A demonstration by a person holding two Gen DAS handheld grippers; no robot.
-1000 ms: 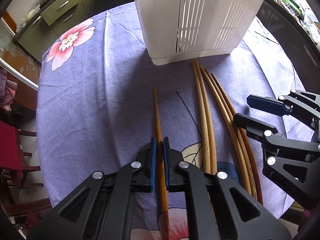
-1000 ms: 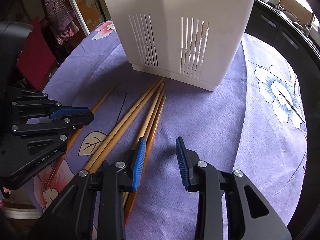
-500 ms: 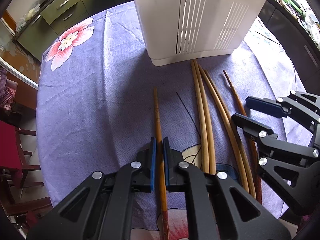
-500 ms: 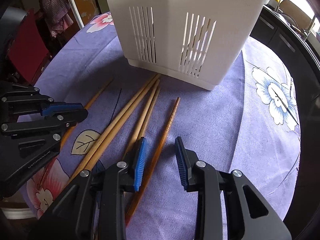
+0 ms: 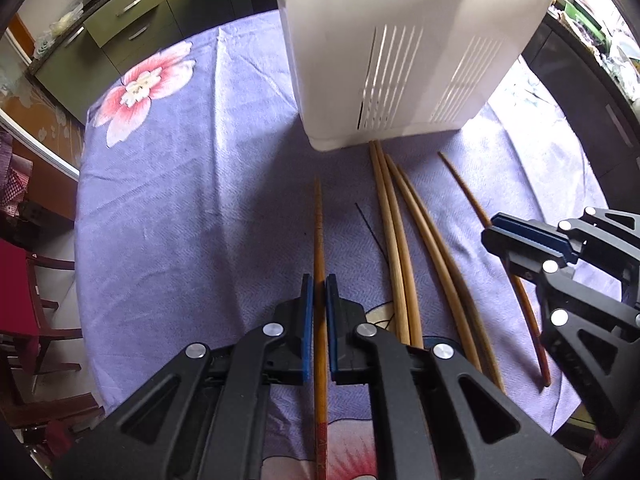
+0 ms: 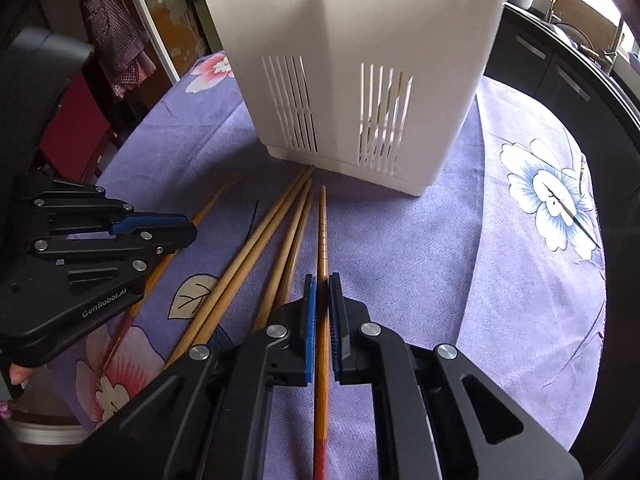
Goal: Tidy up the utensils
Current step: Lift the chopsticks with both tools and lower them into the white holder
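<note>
My left gripper (image 5: 319,280) is shut on an orange chopstick (image 5: 319,220) that lies on the purple cloth and points at the white slotted holder (image 5: 400,40). In the right wrist view, my right gripper (image 6: 322,280) has its jaws closing tight on a reddish-brown chopstick (image 6: 322,232), with a blue pad pressed on each side. Several pale chopsticks (image 6: 272,220) lie fanned between the two, their tips at the base of the holder (image 6: 360,60). Each view shows the other gripper: the right gripper (image 5: 490,230) and the left gripper (image 6: 192,229).
A flowered purple cloth (image 5: 160,200) covers the round table, whose edge runs close behind both grippers. A red chair (image 5: 16,288) stands off the left side. Green cabinets (image 5: 120,12) and a dark counter (image 6: 560,64) lie beyond the table.
The right gripper's jaws went from wide apart to shut on the reddish-brown chopstick, which first slid out to the right of the pale bundle. The left gripper kept still.
</note>
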